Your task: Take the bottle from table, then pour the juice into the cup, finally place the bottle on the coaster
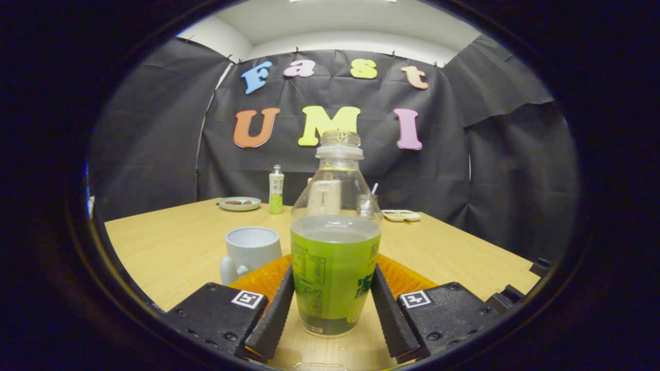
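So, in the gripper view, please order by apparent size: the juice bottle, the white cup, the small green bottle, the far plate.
1. Juice bottle, between the hand-held gripper fingers; closeness enlarges it.
2. White cup.
3. Small green bottle and far plate: look alike, unranked.

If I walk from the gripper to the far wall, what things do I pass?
Gripper fingers on both sides of the open bottle → orange coaster → white cup → small green bottle and the plate beside it.
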Motion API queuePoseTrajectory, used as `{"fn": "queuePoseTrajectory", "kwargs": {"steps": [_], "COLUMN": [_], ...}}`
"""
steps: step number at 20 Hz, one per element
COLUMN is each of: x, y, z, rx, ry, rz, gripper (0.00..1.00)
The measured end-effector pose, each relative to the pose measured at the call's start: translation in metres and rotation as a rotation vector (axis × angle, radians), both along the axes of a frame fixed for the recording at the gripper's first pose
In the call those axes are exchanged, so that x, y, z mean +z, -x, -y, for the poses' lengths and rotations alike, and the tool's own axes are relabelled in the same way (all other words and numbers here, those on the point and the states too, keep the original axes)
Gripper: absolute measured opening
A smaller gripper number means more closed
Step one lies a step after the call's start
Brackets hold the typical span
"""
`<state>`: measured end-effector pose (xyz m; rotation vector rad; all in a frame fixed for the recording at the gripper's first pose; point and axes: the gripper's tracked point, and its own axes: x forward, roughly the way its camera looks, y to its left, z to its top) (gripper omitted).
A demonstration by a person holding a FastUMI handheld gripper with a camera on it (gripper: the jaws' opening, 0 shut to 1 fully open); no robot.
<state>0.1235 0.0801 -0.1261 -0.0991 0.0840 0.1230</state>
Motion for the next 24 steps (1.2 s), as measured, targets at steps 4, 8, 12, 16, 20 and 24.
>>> {"fn": "queuePoseTrajectory", "kwargs": {"steps": [4,8,12,16,20,24], "x": [0.012,0.025,0.024,0.021,0.024,0.047], "y": [0.002,-0.018,-0.034,-0.038,-0.041,-0.045], "z": [0.008,0.028,0.043,0.048,0.059,0.058], "rx": [-0.024,-0.095,-0.131,-0.071,-0.053,-0.1], "ry": [0.084,0.2,0.326,0.481,0.682,0.957], "rz": [0.015,0.005,-0.073,-0.182,-0.225,-0.132], "gripper": [0.81,0.81,0.81,0.81,0.81,0.81]}}
